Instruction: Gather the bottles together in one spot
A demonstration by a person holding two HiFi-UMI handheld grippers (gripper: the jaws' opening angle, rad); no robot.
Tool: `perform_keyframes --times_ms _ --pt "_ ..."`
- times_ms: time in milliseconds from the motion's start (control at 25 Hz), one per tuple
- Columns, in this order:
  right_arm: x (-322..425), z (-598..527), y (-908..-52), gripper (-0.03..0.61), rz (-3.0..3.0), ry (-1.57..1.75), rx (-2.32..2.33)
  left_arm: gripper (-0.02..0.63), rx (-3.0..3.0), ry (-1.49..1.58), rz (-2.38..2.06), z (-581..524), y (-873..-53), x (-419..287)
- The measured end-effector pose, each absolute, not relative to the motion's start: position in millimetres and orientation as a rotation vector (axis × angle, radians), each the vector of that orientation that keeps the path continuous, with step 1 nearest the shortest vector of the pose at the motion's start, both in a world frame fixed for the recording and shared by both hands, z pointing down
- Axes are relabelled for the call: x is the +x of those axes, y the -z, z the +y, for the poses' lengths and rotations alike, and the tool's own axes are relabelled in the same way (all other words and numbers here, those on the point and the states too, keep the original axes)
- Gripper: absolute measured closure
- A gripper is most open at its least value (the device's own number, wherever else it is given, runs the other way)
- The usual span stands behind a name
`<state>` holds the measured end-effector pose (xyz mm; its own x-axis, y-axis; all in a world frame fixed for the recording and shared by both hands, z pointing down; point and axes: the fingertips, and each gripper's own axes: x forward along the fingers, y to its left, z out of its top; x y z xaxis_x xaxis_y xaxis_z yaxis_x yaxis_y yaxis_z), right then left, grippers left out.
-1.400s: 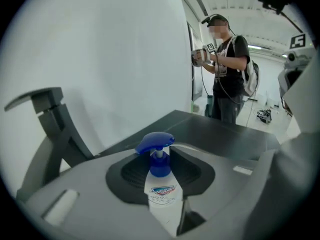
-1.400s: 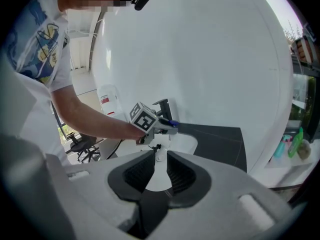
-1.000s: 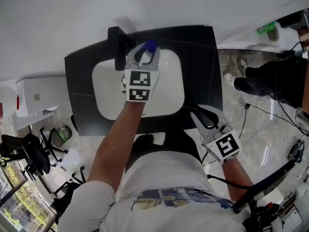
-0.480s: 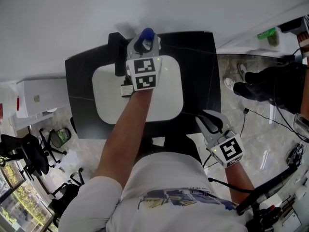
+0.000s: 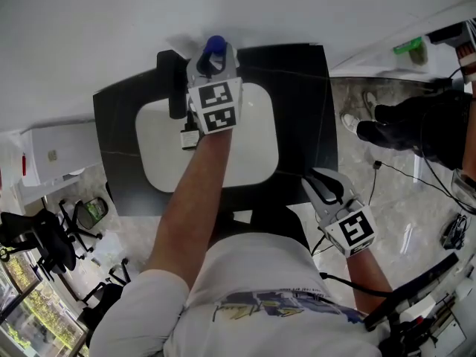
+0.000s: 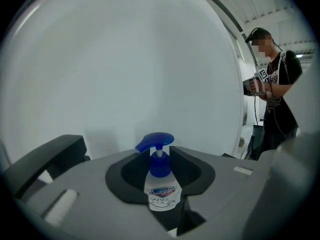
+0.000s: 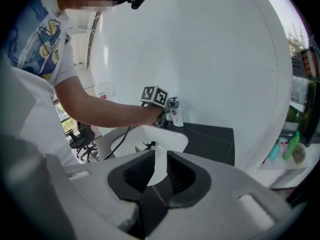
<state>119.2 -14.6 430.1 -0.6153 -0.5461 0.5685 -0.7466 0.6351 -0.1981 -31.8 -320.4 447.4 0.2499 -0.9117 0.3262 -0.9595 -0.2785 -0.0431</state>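
Blue plastic forms the pump head of the bottle (image 5: pixel 216 47) in the head view. It sits at the far edge of the black tabletop (image 5: pixel 301 117), close to the white wall, behind the white sink (image 5: pixel 256 147) and just beside a black tap (image 5: pixel 172 84). The left gripper (image 5: pixel 213 64) covers the bottle's body, so no label shows here. The right gripper (image 5: pixel 321 187) hangs by the person's waist, well apart from it. In the left gripper view the jaws of the left gripper (image 6: pixel 161 170) are clamped on the bottle (image 6: pixel 161 186) at its blue collar and shoulder. The pale body carries a white label with a blue-and-red shield emblem and a line beginning "99". The rest of the print is too small to read, and the jaws hide the base. In the right gripper view the jaws of the right gripper (image 7: pixel 157 171) stand slightly apart with nothing between them, only the sink (image 7: pixel 165 141) showing through the gap. Farther off, the bottle (image 7: pixel 176 114) stands upright by the wall, its label a blur at this distance.
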Motion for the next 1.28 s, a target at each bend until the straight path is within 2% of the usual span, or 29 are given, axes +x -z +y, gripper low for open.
perform_keyframes --times_ms 160,320,480,960,1280 --pt "114.0 -14.9 -429.1 0.508 -2.409 -0.586 1.009 0.483 2.372 -0.441 -1.765 -318.0 -447.3 -29.5" --pt "104.5 -15.5 -424.7 0.509 -2.423 -0.585 0.972 0.386 2.391 -0.419 -1.736 -318.0 -444.7 -27.4" --pt "99.9 -12.0 -423.7 0.509 -2.423 -0.57 0.969 0.359 2.416 -0.41 -1.714 -307.1 -438.8 -25.1" --pt "70.3 -1.8 -418.2 0.509 -2.443 -0.561 0.942 0.379 2.52 -0.501 -1.55 -244.0 -454.4 -16.9" --pt "54.8 5.5 -421.7 0.509 -2.453 -0.56 0.91 0.413 2.51 -0.73 -1.354 -172.4 -511.3 -24.5"
